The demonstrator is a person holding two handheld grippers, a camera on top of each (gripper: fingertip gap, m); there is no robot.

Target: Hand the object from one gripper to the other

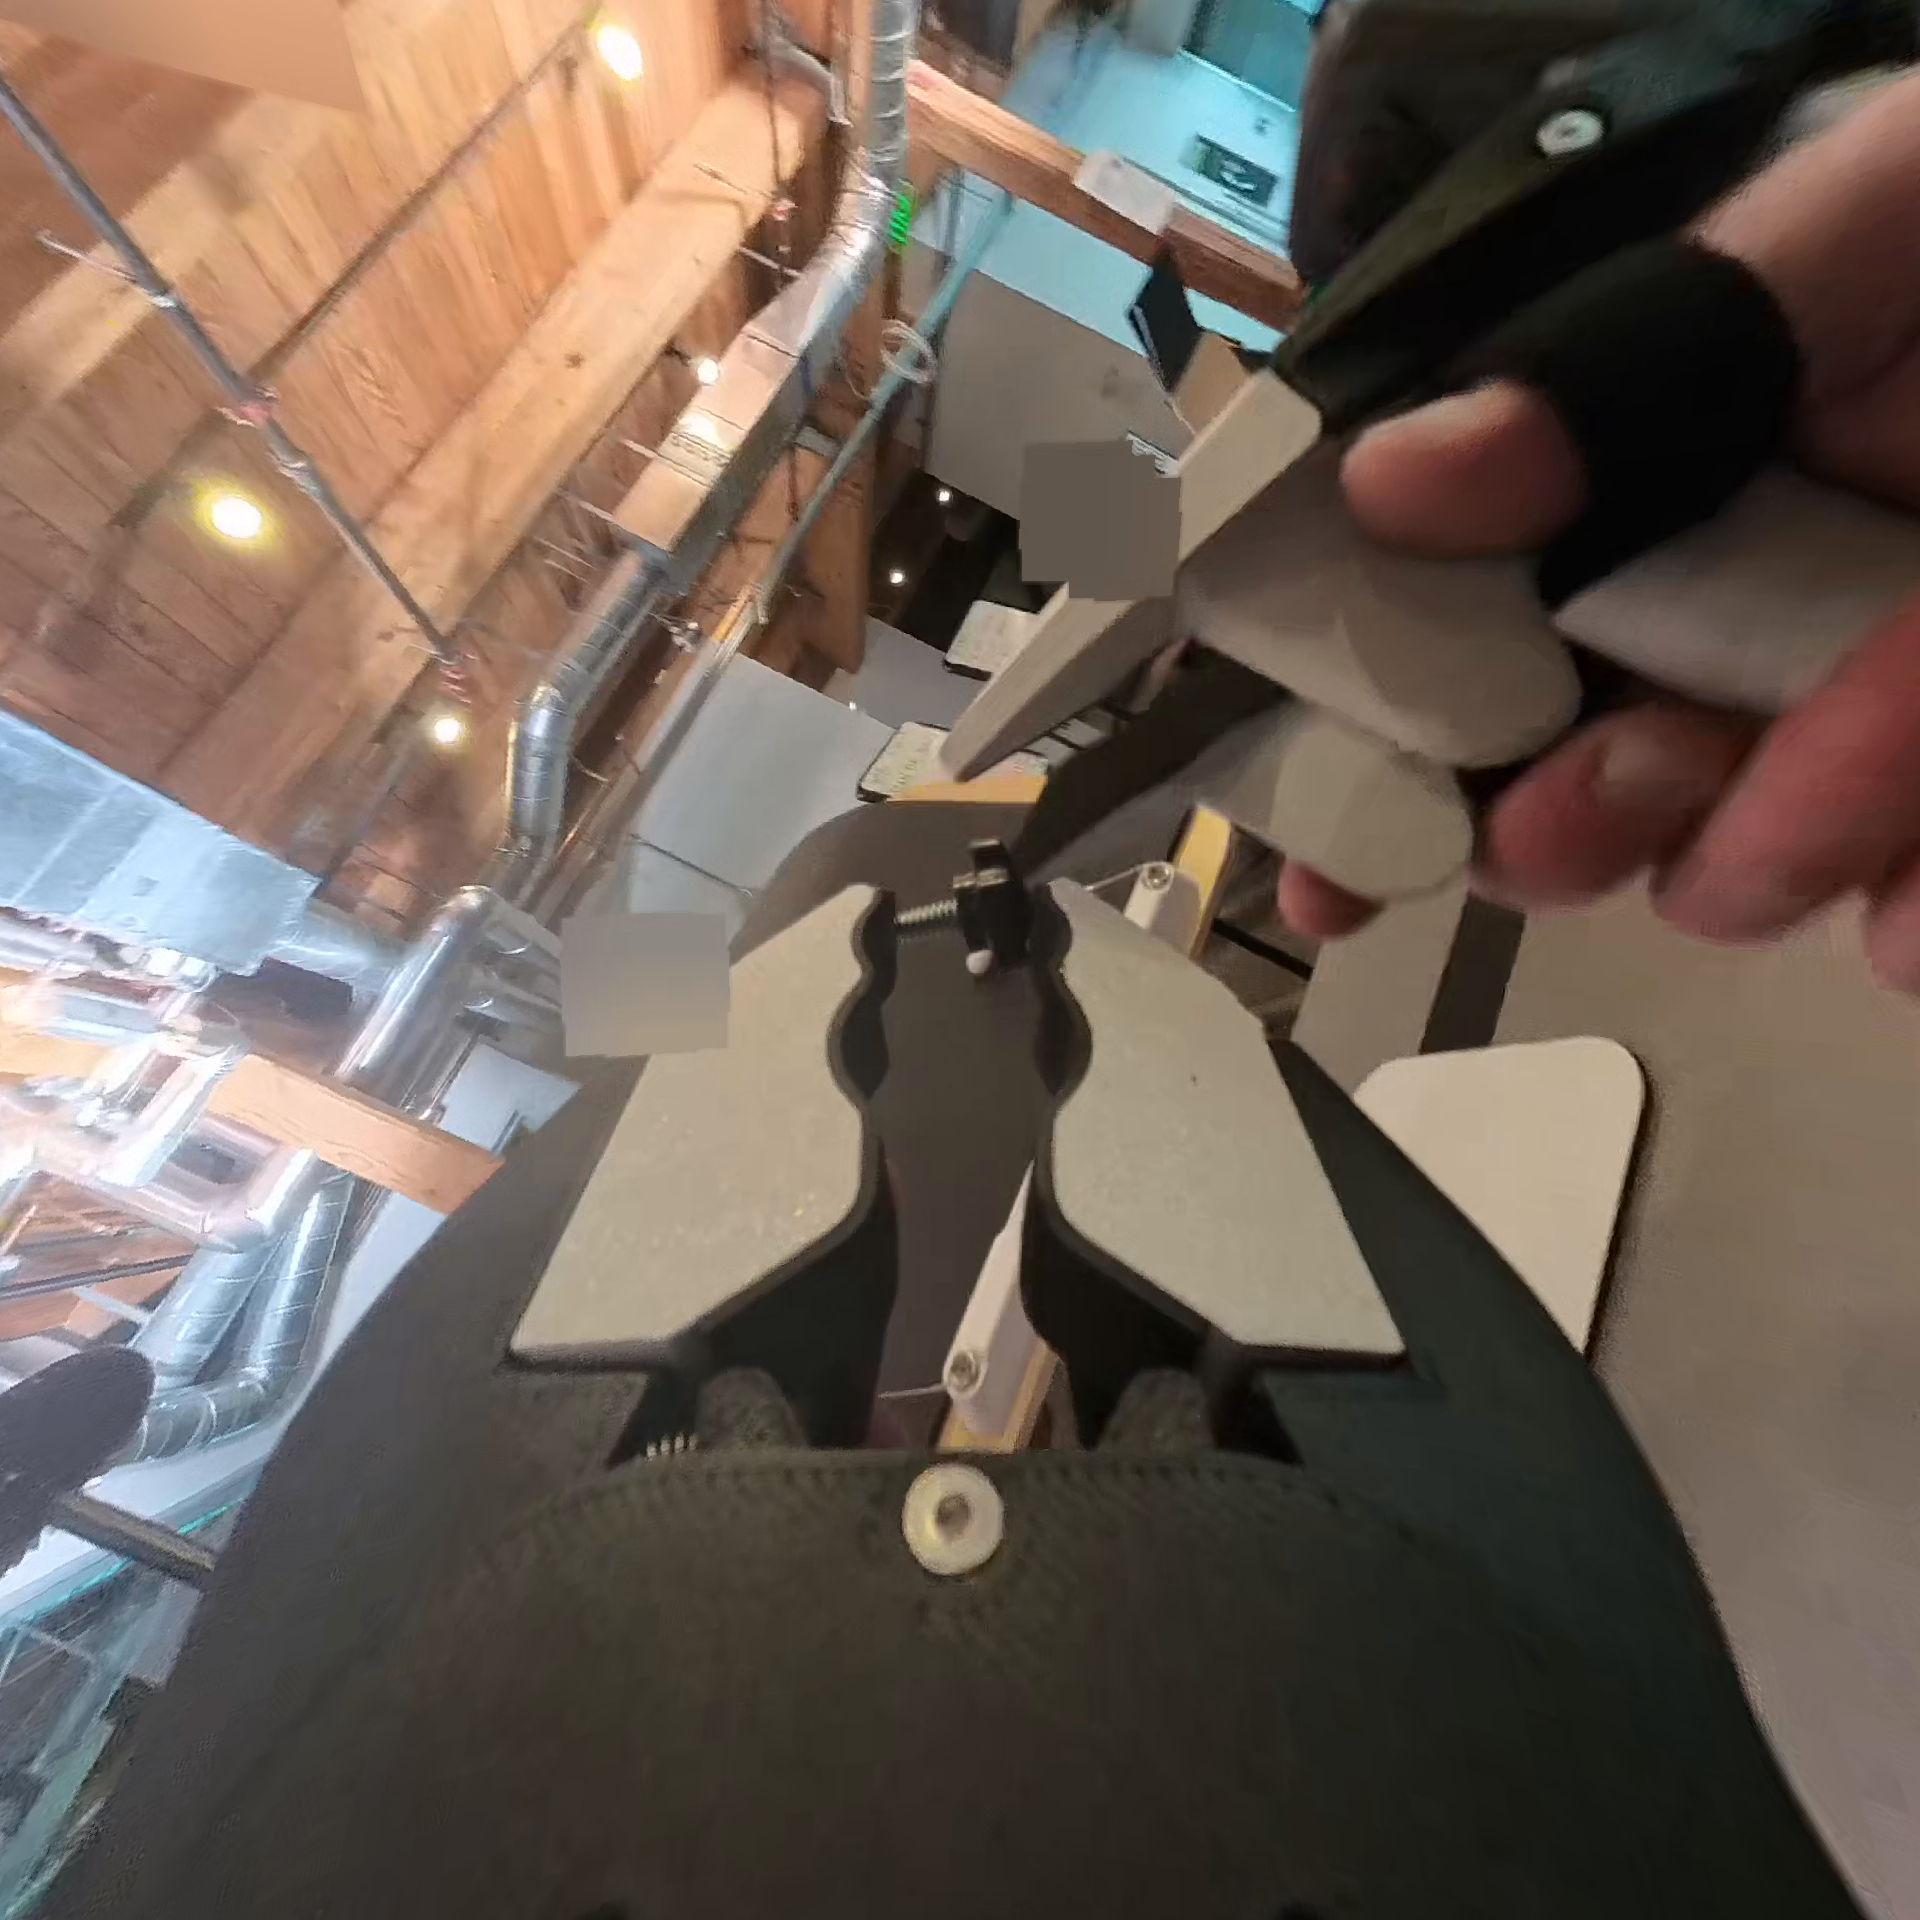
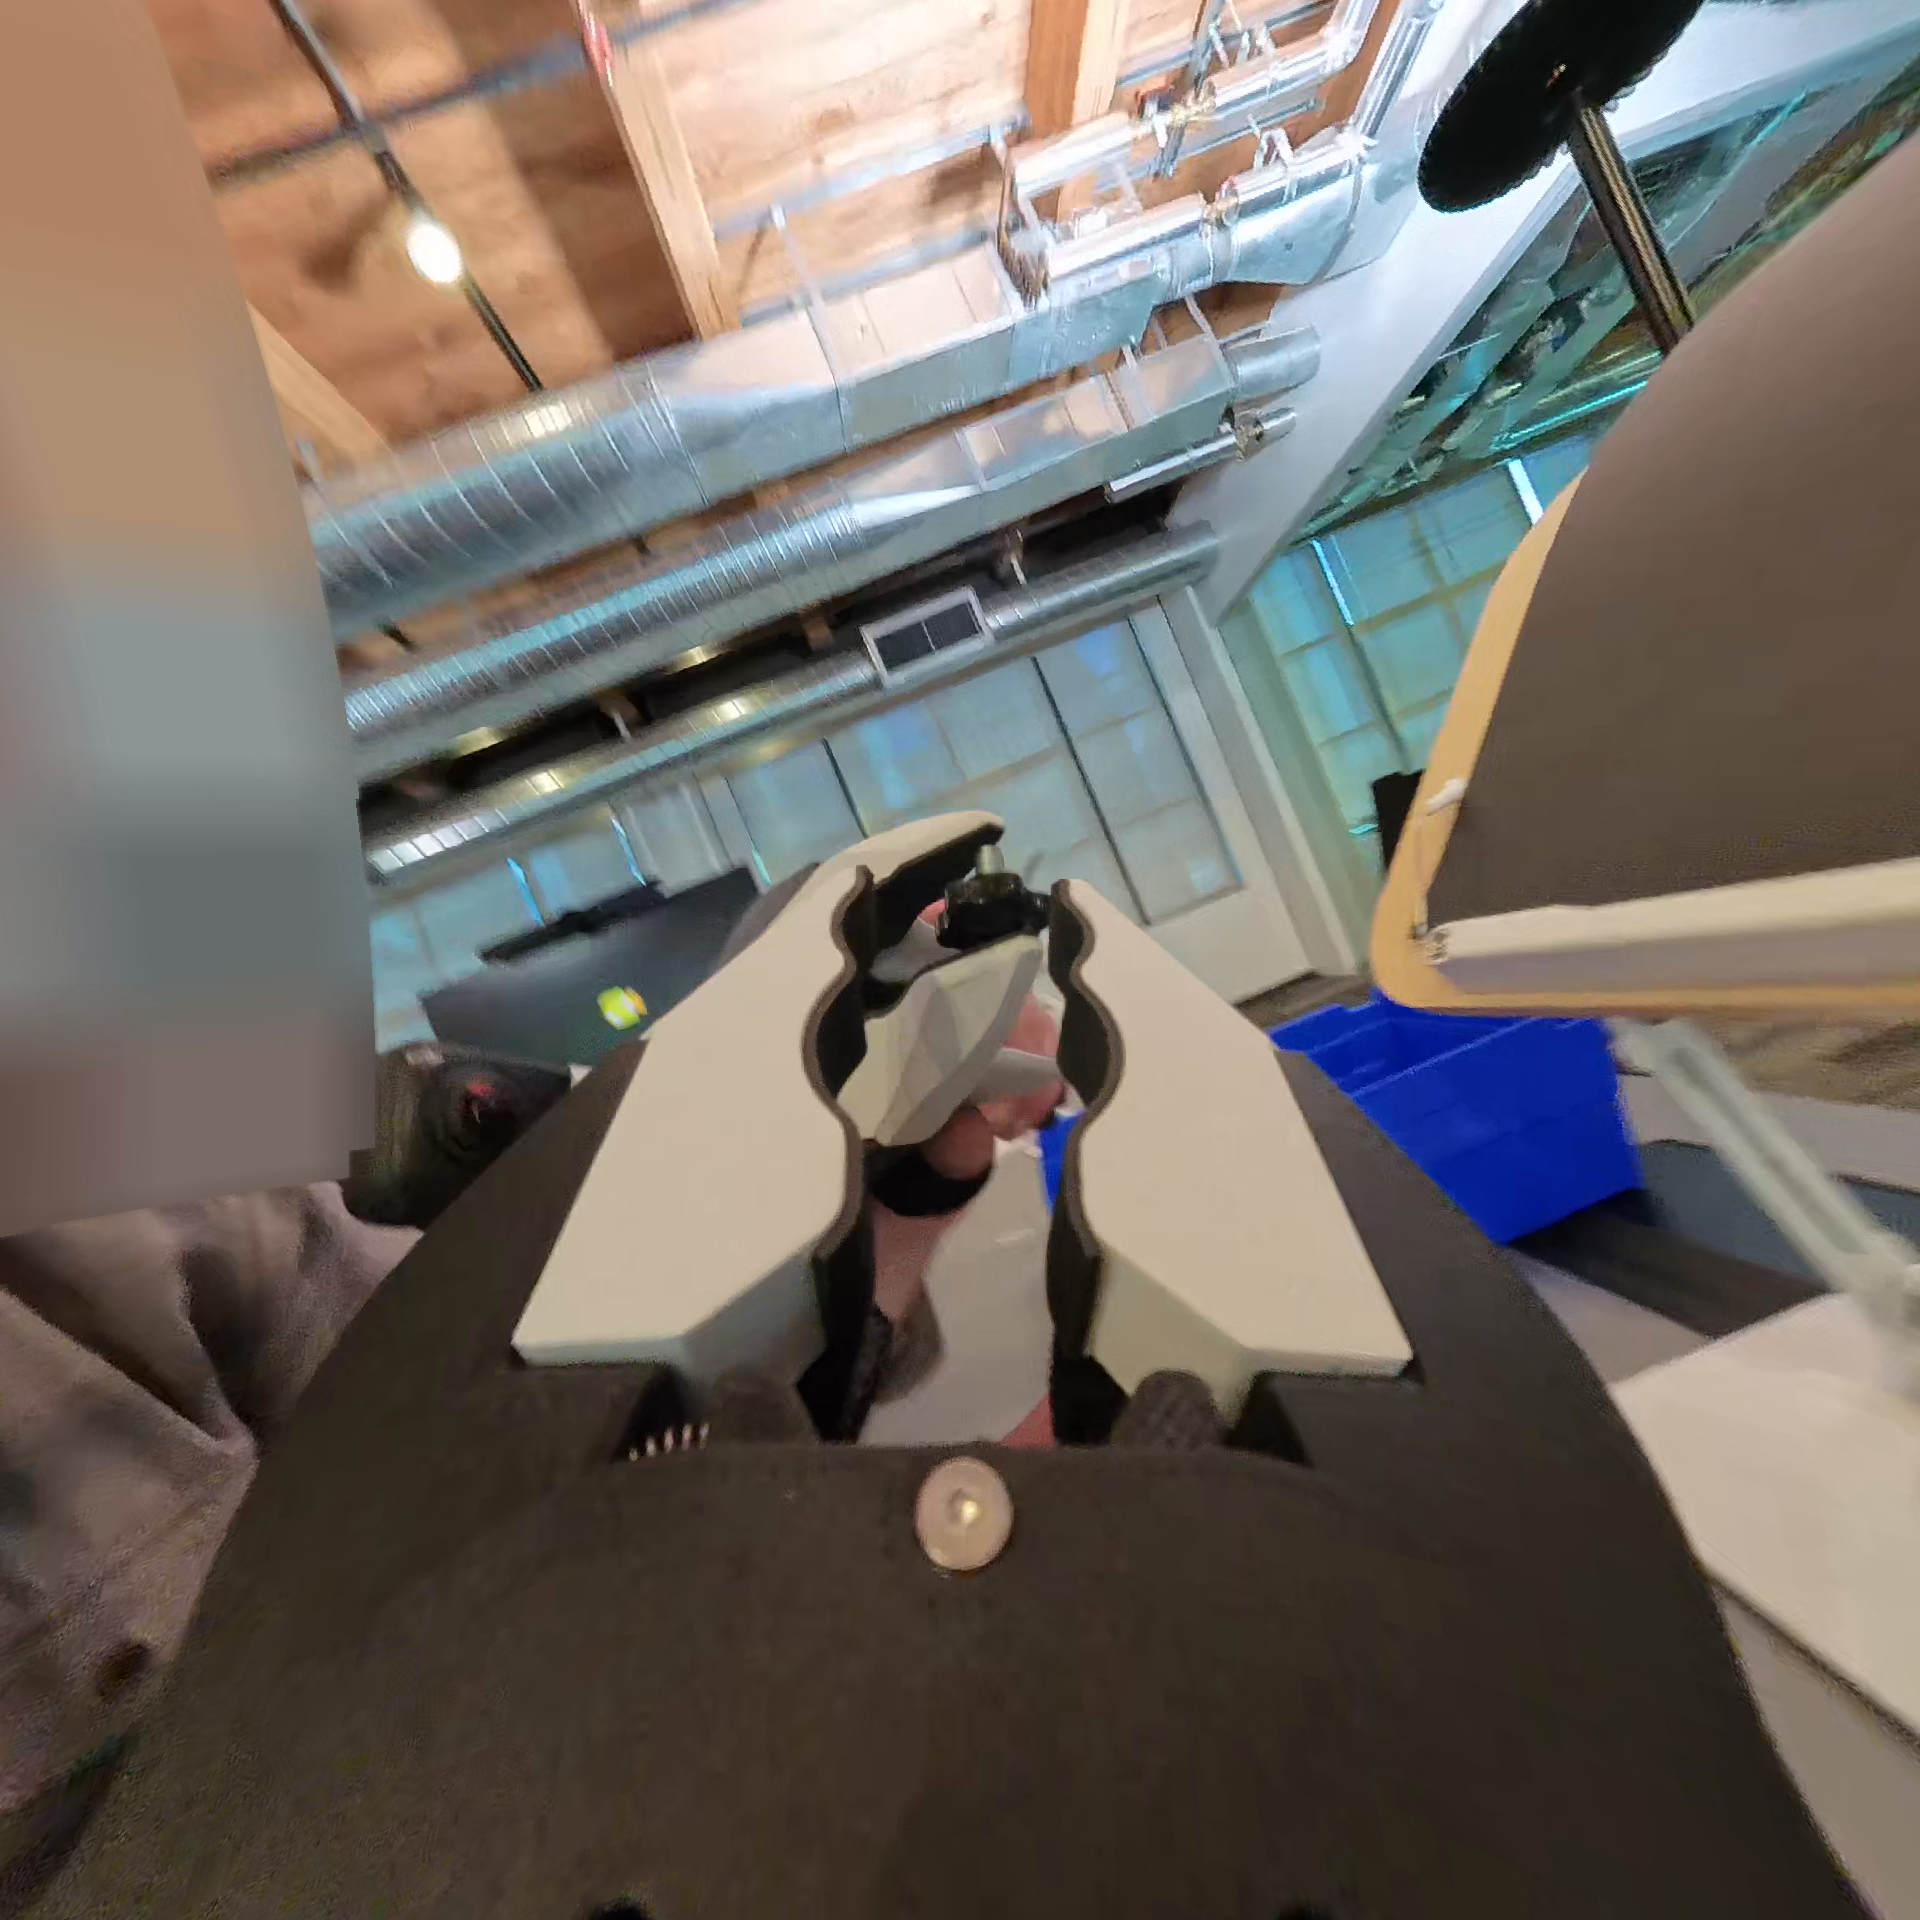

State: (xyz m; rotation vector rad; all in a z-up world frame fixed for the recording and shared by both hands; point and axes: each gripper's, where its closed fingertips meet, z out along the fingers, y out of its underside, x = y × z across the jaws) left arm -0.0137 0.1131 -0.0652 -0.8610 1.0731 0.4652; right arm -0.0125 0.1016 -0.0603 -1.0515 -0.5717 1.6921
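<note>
Showing in left view only: knob (image 1: 992, 899) thread (image 1: 925, 916)

The small black knob (image 1: 992, 902) with its screw sits at the tips of the left claw (image 1: 961, 940), but which claw actually holds it cannot be told. The right claw (image 1: 1023, 805) reaches in from the top right, its body cut off by the edge. In the right wrist view the knob (image 2: 982, 906) is partly hidden behind grey fingers (image 2: 940, 1039).
</note>
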